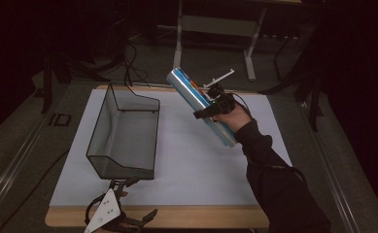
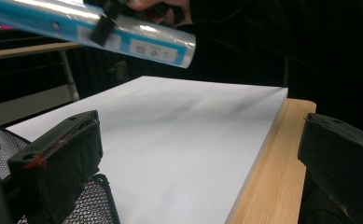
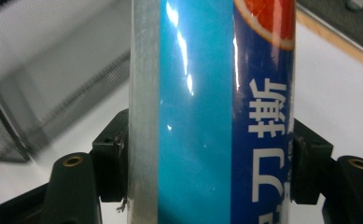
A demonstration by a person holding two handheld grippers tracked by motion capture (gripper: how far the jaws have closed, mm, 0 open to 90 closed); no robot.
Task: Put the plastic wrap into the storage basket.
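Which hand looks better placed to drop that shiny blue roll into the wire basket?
The right. Its gripper is already clamped on the blue roll, held in the air beside the mesh basket. The left gripper sits open at the basket's near end, holding nothing.

The room around my table is dim, nearly black at the sides of the high view, and only the white board (image 1: 186, 160) catches soft light from above. That picture is grainy, with little shadow under the wire basket (image 1: 123, 141). From my right gripper's camera, the blue roll (image 3: 202, 116) shows bright streaks of glare down its wrap, while the basket (image 3: 44, 79) behind it is smeared and out of focus. My left gripper's near pads (image 2: 58, 158) look soft and dark.
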